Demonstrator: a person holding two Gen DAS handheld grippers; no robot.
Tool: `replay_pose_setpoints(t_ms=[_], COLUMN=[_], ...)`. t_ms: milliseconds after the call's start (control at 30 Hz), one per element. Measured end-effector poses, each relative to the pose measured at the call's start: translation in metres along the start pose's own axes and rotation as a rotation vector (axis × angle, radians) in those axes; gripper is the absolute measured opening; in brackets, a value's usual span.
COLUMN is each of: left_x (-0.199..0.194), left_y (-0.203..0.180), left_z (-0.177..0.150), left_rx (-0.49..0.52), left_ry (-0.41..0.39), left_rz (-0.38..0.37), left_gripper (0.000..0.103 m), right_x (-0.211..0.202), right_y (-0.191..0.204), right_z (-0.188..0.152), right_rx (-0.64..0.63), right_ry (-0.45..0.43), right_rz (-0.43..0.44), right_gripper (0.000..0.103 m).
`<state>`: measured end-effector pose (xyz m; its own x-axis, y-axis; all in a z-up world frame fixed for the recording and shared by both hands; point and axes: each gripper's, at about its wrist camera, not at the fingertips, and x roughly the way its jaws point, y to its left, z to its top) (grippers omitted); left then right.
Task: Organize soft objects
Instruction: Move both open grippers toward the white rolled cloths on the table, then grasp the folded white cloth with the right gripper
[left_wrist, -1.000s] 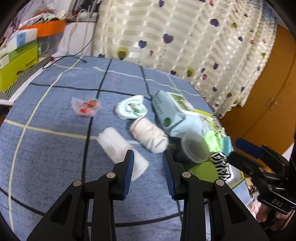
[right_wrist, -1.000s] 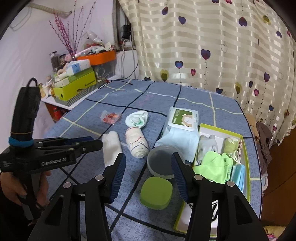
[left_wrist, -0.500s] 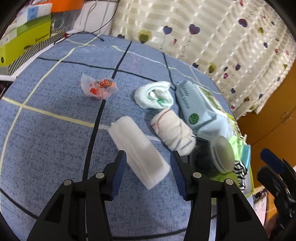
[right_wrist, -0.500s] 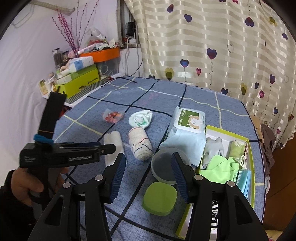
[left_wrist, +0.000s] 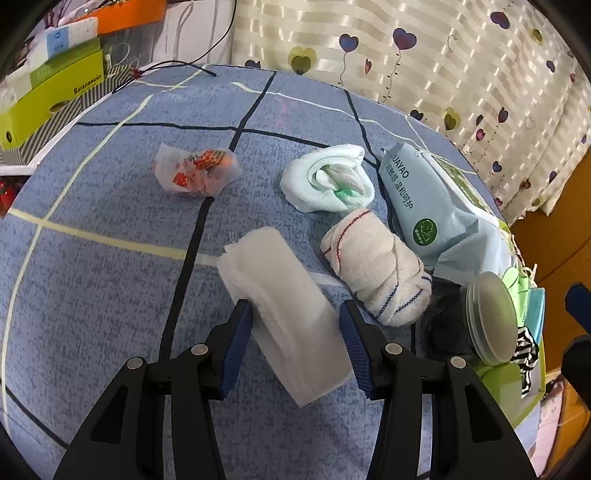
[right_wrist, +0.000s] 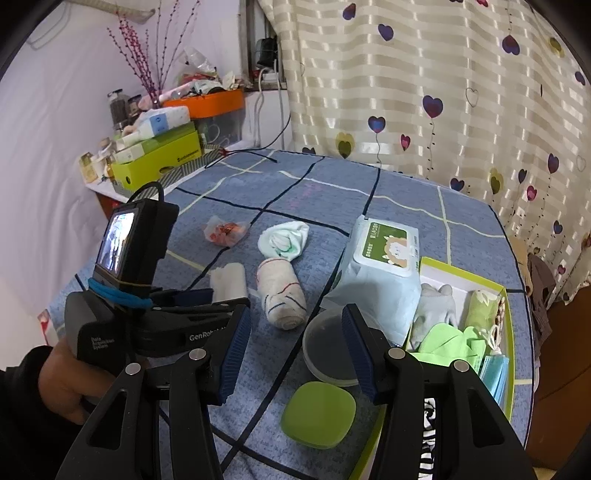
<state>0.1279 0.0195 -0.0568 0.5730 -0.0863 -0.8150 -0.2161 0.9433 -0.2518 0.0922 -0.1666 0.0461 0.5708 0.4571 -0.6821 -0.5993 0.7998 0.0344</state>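
Blue checked cloth (left_wrist: 110, 280) covers the table, with a heart-print curtain (left_wrist: 424, 62) hanging behind it. At the left gripper (left_wrist: 295, 325) the jaws have just been opening and now stand wide apart, straddling one folded white gauze pad (left_wrist: 284, 306); the pad lies flat on the cloth between the blue pads, and neither pad visibly presses on it. The right gripper (right_wrist: 295, 347) also has its jaws apart, with nothing between them, above one round clear lid (right_wrist: 328, 350) and one green rounded-square case (right_wrist: 317, 413).

Just right of the gauze lies one rolled white cloth with red and blue stripes (left_wrist: 376, 273), and beyond that one bundled white-and-mint cloth (left_wrist: 327, 179). One crumpled wrapper with orange print (left_wrist: 195, 171) sits apart on the far left. One pale blue pack of wet wipes (right_wrist: 380, 269) lies beside the rolls, touching the yellow-green-edged box (right_wrist: 506, 295) at the table's right edge. That one box holds several soft items: a grey piece, green cloths, blue face masks; their exact number cannot be told.

A person's hand (right_wrist: 62, 384) grips the left tool's handle in the right wrist view. Stacked boxes (right_wrist: 159, 155) crowd a side shelf.
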Motion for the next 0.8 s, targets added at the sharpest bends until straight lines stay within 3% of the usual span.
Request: replay_pose_setpoints(t_ms=[33,67,333,533,667,800], left_x=[-0.001,-0.003,-0.022,-0.033,-0.032,-0.039], left_y=[0.002,0.006,0.019,0.029,0.043,0.053], left_z=[0.000,0.001,-0.003,-0.004,-0.005,-0.004], left_rx=[-0.005,-0.016,-0.013,-0.011,-0.096,-0.141], left_ry=[-0.003,-0.008,-0.029,-0.033,-0.017,-0.047], left_rz=[-0.005,-0.003,-0.060,-0.099,-0.168,-0.181], left_gripper=[0.047,0.036,0.006,0.004,0.004,0.005], right_x=[0.000,0.000,0.002,0.003,0.007,0.021], right_y=[0.000,0.000,0.002,0.005,0.010,0.020], right_z=[0.000,0.001,0.003,0.005,0.007,0.011], right_rx=[-0.002,-0.003,-0.003,-0.013,-0.025,-0.055], right_ry=[0.001,0.001,0.002,-0.002,0.005,0.038], right_rz=[0.001,0.001,0.001,0.004,0.011,0.029], right_gripper=[0.051,0.051,0.051,0.051,0.051,0.051])
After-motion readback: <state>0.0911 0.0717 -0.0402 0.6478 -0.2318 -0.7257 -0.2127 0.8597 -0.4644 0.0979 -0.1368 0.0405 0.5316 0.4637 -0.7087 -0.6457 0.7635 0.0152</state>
